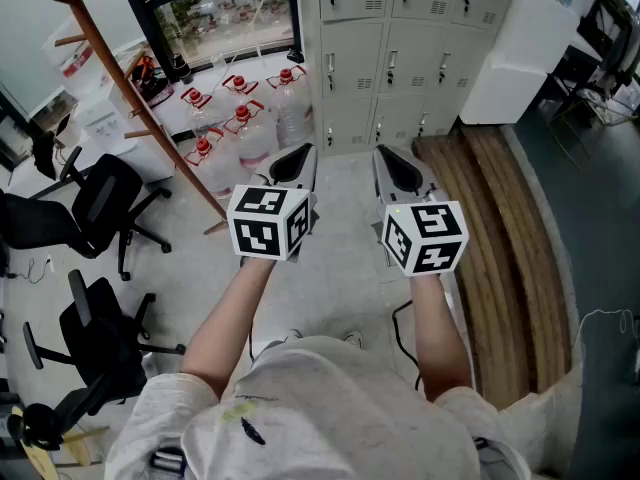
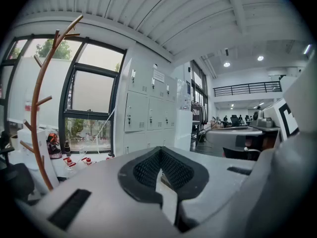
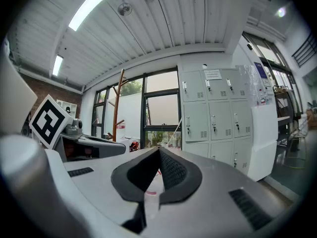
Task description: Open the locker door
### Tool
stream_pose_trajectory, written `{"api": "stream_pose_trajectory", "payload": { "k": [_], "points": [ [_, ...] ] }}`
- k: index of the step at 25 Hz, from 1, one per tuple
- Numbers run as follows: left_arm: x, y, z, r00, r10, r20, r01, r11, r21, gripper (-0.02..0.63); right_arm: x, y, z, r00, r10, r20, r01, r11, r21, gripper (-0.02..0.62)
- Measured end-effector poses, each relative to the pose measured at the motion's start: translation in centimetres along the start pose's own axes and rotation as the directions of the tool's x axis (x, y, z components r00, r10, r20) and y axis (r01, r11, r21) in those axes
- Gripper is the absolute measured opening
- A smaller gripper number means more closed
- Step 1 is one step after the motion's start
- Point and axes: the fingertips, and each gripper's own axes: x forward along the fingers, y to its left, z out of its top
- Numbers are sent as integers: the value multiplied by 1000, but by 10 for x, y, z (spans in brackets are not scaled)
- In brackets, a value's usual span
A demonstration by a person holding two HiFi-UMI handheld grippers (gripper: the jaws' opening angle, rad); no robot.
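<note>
Side by side, the left hand-held gripper (image 1: 296,156) and right hand-held gripper (image 1: 396,164) ride with jaws pressed together, nothing held. The pale grey metal locker bank (image 1: 392,28) stands well ahead against the wall. Best plan: step close, spread one pair, pinch a door's small handle (image 1: 391,65) squarely.

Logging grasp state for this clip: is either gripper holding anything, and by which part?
Nothing is held: left gripper and right gripper are both shut and empty.

grey left gripper (image 1: 298,153) and right gripper (image 1: 388,156) bear black-white marker cubes (image 1: 268,223) (image 1: 425,236); shirt (image 1: 330,408) seemingly pale.
</note>
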Motion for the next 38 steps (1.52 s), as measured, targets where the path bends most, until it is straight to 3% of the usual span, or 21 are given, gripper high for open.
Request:
{"api": "stream_pose_trajectory", "payload": {
  "k": [13,22,31,38],
  "points": [
    [21,-55,-4,1000,16,-17,-16,1000,2,5,-27,-39,-10,999,49,-10,-48,998,38,-2],
    [56,-86,-1,1000,-21,-18,21,1000,8,5,-34,-81,-15,1000,24,-9,-24,999,45,-2],
    [105,-85,-3,998,-61,-31,61,998,-5,5,-7,-118,-26,999,-10,-35,11,999,48,-2],
    [172,-57,-5,993,-110,-39,109,994,-30,5,48,-154,-36,996,-55,-63,57,997,42,-2]
  ]
}}
